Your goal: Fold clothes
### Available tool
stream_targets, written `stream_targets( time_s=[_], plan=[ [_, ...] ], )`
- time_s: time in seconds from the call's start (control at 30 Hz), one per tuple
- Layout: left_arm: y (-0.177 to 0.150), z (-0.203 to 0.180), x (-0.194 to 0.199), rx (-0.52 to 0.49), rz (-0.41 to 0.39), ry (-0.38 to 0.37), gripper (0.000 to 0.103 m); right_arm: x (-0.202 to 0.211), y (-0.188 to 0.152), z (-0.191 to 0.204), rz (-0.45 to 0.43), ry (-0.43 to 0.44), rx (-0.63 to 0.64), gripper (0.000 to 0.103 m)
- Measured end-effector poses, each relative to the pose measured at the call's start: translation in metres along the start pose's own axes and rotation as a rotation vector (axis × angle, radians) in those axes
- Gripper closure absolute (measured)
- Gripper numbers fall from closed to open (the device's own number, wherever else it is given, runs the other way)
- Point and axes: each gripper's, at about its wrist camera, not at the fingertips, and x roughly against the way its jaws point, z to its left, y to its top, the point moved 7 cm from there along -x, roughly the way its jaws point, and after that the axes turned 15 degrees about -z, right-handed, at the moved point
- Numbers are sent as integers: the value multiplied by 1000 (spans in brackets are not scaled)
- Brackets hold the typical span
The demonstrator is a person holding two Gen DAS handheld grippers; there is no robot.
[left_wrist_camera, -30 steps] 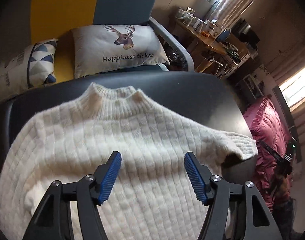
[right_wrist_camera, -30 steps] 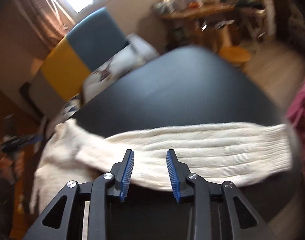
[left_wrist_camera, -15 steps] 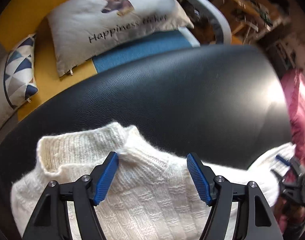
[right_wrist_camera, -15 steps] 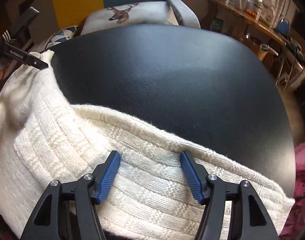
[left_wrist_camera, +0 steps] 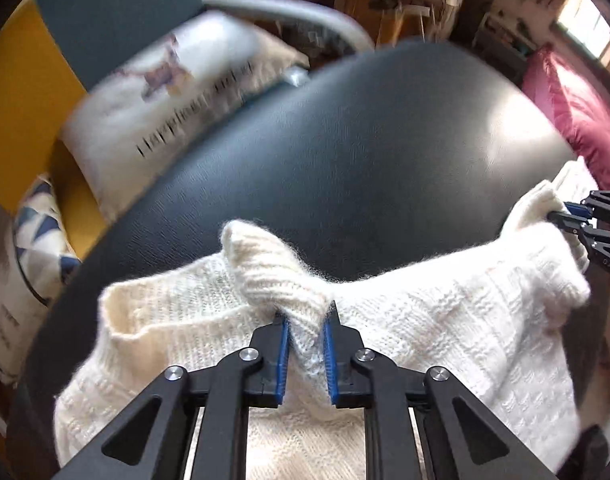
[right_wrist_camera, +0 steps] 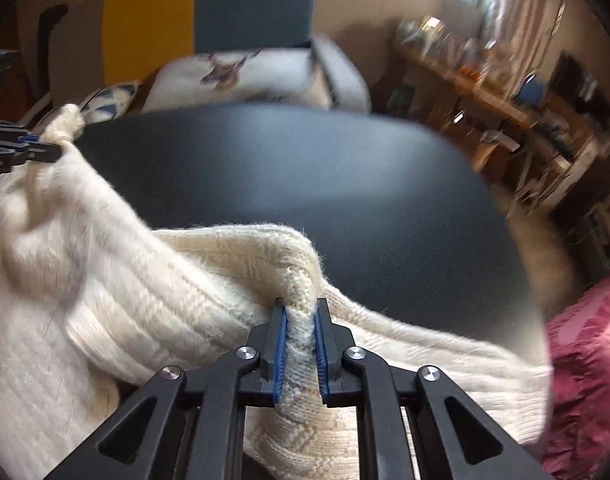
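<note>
A lived-in home room is showing here: a yellow-and-blue sofa [right_wrist_camera: 209, 12] is sitting upper left with a deer cushion [right_wrist_camera: 241, 76] on it, a cluttered wooden desk [right_wrist_camera: 485, 92] is standing at right under a curtained window [right_wrist_camera: 517, 4].

A black leather-look surface [left_wrist_camera: 385, 140] carries everything here, its grain catching a bright patch of window light toward the far right edge. On it lies one thing only, a cream knitted sweater [left_wrist_camera: 445, 340], bunched along the near edge of the surface, with its ribbed collar [left_wrist_camera: 265, 264] pulled up off the black. From the right wrist view, the same surface [right_wrist_camera: 305, 184] spreads dark and bare beyond the sweater [right_wrist_camera: 125, 300], and one sleeve [right_wrist_camera: 445, 348] trails along the surface's near right rim.
</note>
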Motion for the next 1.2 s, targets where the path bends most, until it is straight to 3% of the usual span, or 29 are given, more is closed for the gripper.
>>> stream_targets(
  time_s=[0.1,0.2,0.33,0.5,0.6,0.73,0.8,0.9,1.0,1.07,1.13,1.2],
  plan=[
    [12,0,26,16,-166,14,88,-9,10,-6,-29,-72,1,92],
    [15,-3,32,-13,-248,65,89,-27,3,-5,5,-94,-20,92],
    [11,-7,9,-25,-200,126,88,-41,-9,-6,52,-97,-43,92],
    [9,10,-13,152,-117,70,82,-44,-17,-9,63,-87,-74,85],
    [5,25,2,271,-121,14,75,-41,-13,-13,53,-65,-119,81],
    [-3,62,42,428,-172,-20,64,-22,12,-7,-39,-60,-123,77],
    [-14,96,62,483,-206,26,58,-14,30,14,-77,24,-120,77],
    [-41,149,93,544,-229,139,55,-11,56,66,-88,220,-114,76],
    [-67,190,113,535,-226,230,55,-18,81,120,-62,407,-125,76],
    [-71,200,117,461,-228,256,55,-27,96,152,-40,497,-110,76],
    [-64,197,114,324,-230,260,55,-38,109,179,-20,537,-39,76],
    [-52,184,100,191,-219,210,55,-48,115,195,1,551,38,75]
  ],
)
